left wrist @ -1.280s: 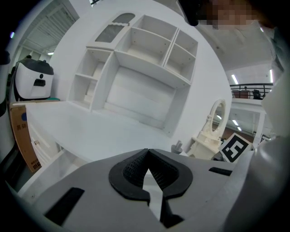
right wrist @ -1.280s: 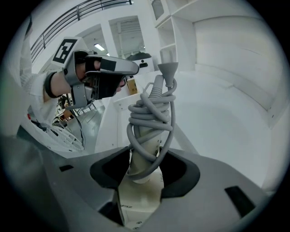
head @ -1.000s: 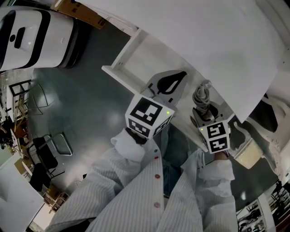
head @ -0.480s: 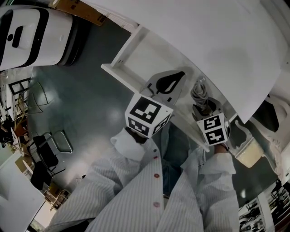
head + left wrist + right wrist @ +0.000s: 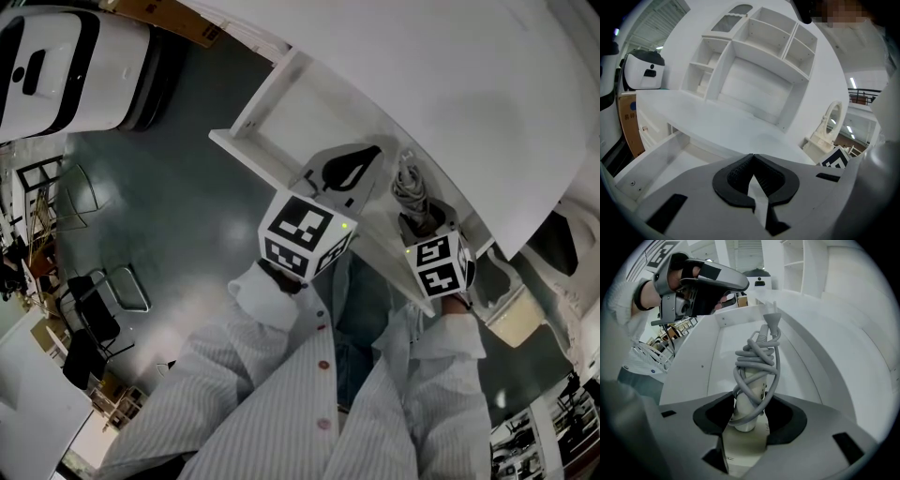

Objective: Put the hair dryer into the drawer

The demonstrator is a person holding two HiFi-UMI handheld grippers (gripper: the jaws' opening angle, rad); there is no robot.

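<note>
While my right hand-held gripper (image 5: 749,412) clamps the cord-wrapped hair dryer (image 5: 751,380) by its handle over the open drawer (image 5: 691,376), my left hand-held gripper (image 5: 753,164) sits closed, empty.

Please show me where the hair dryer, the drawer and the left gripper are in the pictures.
hair dryer (image 5: 750,385): right gripper view, on its cord-wrapped handle.
drawer (image 5: 729,350): right gripper view, on its bare floor.
left gripper (image 5: 752,159): left gripper view, where its jaw tips meet.
</note>
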